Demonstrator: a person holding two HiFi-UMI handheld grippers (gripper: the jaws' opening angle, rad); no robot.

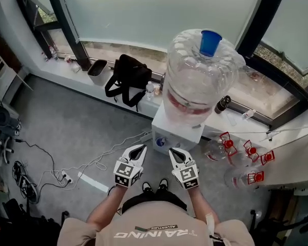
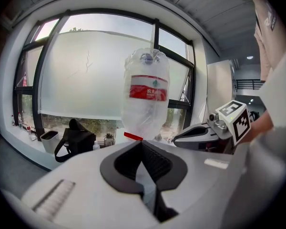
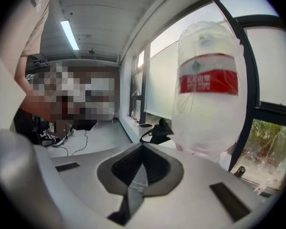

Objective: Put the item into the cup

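The left gripper [image 1: 139, 148] and right gripper [image 1: 173, 152] were held side by side close to the person's body, forearms bent and tips pointed forward at the white water dispenser [image 1: 176, 132]. Both pairs of jaws were pressed together, with nothing clasped. The blue cup [image 1: 210, 42] was seen upright atop the inverted water jug [image 1: 197, 78], well above the grippers. The item itself could not be made out.

Grey floor [image 1: 66, 122], white cables [image 1: 100, 158] and water dispenser [image 1: 175, 133] on it, window ledge [image 1: 61, 69] with black bag [image 1: 127, 76]
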